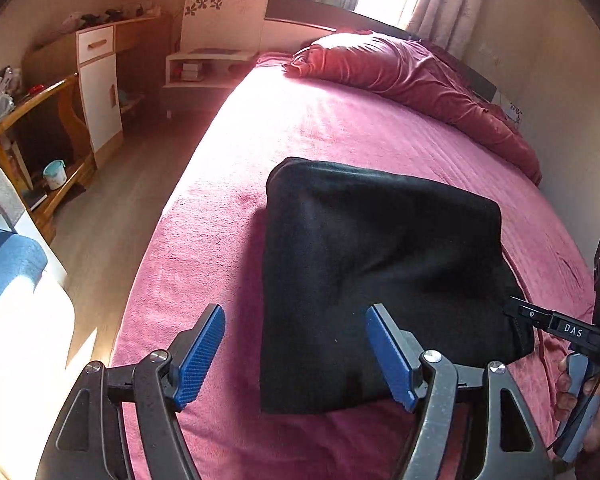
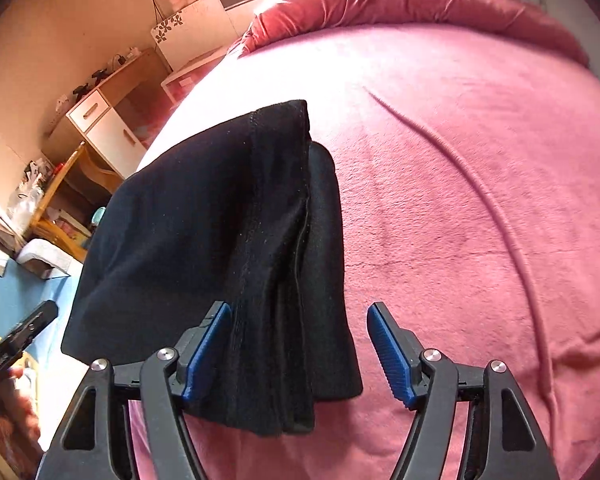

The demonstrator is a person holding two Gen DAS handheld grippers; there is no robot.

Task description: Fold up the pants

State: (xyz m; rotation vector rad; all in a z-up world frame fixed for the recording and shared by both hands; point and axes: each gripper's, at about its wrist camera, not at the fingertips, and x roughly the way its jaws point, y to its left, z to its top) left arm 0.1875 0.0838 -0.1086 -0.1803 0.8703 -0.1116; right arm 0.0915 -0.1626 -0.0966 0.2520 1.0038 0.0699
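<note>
1. On the bed (image 1: 228, 208), whose pink plush cover fills most of both views, lie the black pants (image 1: 364, 280), already folded into a compact, roughly rectangular bundle.
2. In the left wrist view the pants look like a flat, dark slab with a rounded far corner and a straight near edge; the fabric is matte and shows almost no detail.
3. In the right wrist view the pants (image 2: 204, 248) show more: a stitched seam runs along their length, and several stacked layers of cloth are visible at the right-hand side and at the near end, where the edges do not line up exactly.
4. The left gripper (image 1: 296, 354) hangs over the near edge of the bundle with its jaws spread wide and holding nothing; one blue pad sits over the pink cover, the other over the black cloth.
5. The right gripper (image 2: 300, 354) also has its jaws spread wide and grips nothing; the near end of the pants lies between the two blue pads, closer to the left one.
6. A crumpled pink quilt (image 1: 412, 76) lies along the far side of the bed by the wall.
7. Beside the bed stand a white-and-wood cabinet (image 1: 98, 84) and a wooden shelf (image 1: 40, 132).
</note>
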